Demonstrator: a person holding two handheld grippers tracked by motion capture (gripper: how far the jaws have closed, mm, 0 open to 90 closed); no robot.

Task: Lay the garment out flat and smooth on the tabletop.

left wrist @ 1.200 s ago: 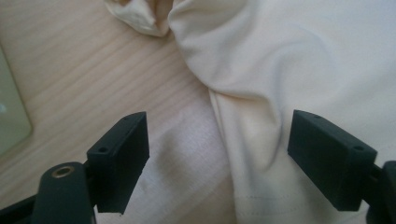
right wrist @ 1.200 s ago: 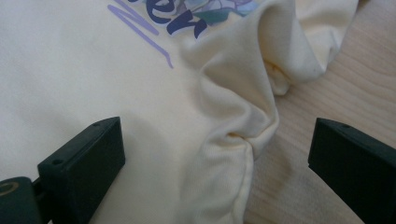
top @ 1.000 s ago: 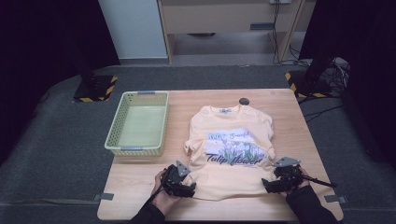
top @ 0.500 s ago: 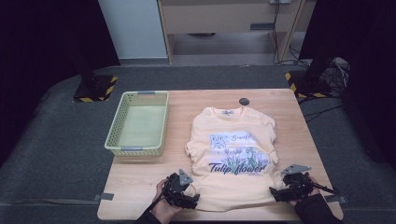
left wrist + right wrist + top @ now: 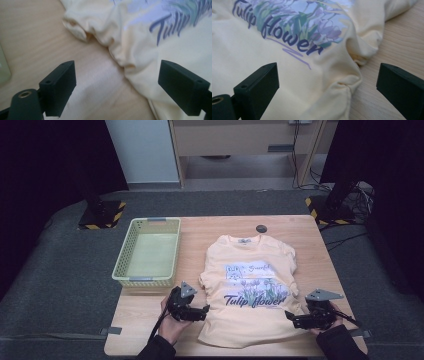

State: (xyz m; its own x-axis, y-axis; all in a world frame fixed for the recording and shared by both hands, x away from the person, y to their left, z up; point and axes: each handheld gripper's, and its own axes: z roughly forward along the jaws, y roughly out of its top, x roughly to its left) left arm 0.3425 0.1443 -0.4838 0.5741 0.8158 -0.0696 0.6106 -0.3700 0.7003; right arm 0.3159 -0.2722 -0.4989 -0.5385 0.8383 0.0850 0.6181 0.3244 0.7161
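Both sets of fingers spread wide, gripping nothing. T-shirt [image 5: 252, 290] flat on desk [image 5: 150, 312], its side edges between left gripper [image 5: 192, 312] and right gripper [image 5: 300, 320], likely lined up for pinching.

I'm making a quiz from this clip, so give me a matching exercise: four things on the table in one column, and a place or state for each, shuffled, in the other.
Things:
1. T-shirt
2. basket
3. left claw
4. small dark disc

Places or states:
A. on the far edge of the table, beyond the collar
B. pale green, on the table's left side
C. open, at the shirt's left edge
D. pale yellow, spread flat, printed "Tulip flower"

Pairs: 1-D, 2-B, 3-C, 4-A
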